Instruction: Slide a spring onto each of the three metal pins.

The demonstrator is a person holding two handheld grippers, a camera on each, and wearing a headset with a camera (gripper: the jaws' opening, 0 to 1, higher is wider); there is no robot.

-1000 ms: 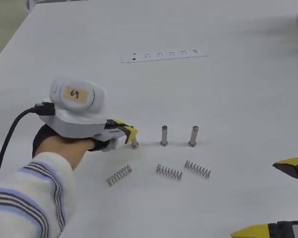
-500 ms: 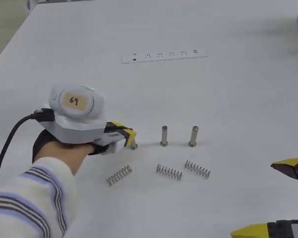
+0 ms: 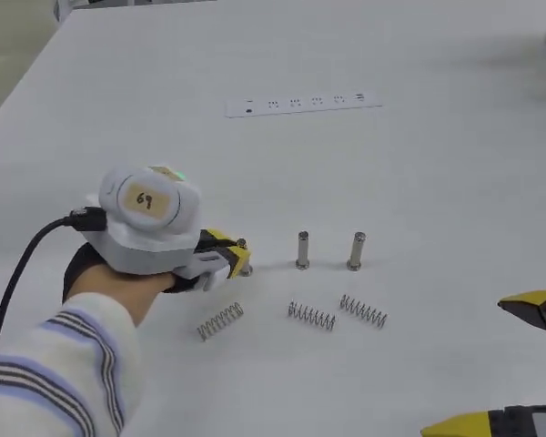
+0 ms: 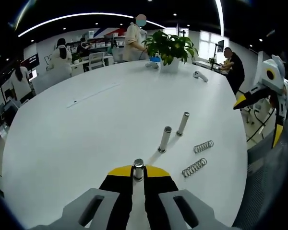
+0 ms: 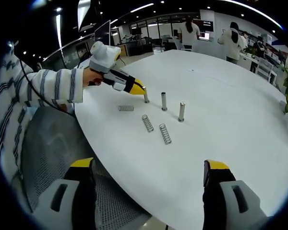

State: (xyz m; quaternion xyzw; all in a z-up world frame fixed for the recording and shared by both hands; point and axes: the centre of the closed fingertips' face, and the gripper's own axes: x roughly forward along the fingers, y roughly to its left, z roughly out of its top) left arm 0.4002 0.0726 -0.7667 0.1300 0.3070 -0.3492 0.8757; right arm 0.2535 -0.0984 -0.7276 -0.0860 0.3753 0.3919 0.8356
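The white worktop (image 3: 437,164) carried a row of metal pins: the left pin (image 3: 245,259), the middle pin (image 3: 303,249) and the right pin (image 3: 357,250), the last two plainly upright. Near them, apart, the left spring (image 3: 220,321), middle spring (image 3: 310,316) and right spring (image 3: 363,310) lay flat. A power strip (image 3: 303,102) lay well beyond.

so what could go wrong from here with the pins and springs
1. The left gripper looks clamped on the leftmost pin. A twist or pull could tip it, perhaps into the middle pin standing beside it.
2. The jaws sit high around that pin, so they may block a spring from sliding down.
3. The springs, such as the nearest spring, lie loose on the table. A pinch from the open right gripper could roll or flick one away.
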